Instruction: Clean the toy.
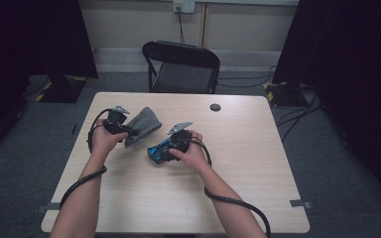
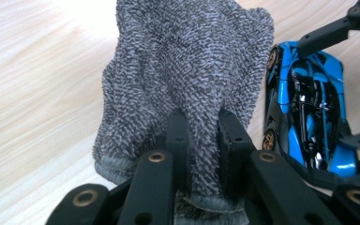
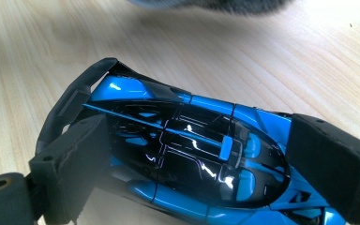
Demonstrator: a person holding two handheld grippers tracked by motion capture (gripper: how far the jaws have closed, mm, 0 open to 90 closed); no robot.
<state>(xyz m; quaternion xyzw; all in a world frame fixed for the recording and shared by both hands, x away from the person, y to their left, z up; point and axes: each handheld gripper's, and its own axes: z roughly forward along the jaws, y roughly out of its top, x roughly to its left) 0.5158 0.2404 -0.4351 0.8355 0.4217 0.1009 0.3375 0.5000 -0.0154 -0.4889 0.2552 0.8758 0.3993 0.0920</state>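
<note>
On the light wooden table point(image 1: 258, 148), toward its left edge, the left gripper point(image 1: 129, 130) has its two black jaws pressed together on a fold of the grey terry cleaning cloth point(image 2: 187, 70), which hangs from them above the tabletop, nearer the far edge than the near one. Just to its right, near the table's middle, the right gripper point(image 1: 159, 151) pinches the glossy blue and black toy sports car point(image 3: 187, 164) across its body, one pad on each flank, the car resting on the wood. The step in hand looks like wiping the car: it would go best with the cloth brought flat over the roof, stroked along the body's length, while the right jaws hold the car steady. Counted: one cloth, one car, two grippers, and one small dark round disc point(image 1: 215, 107) near the far edge.
</note>
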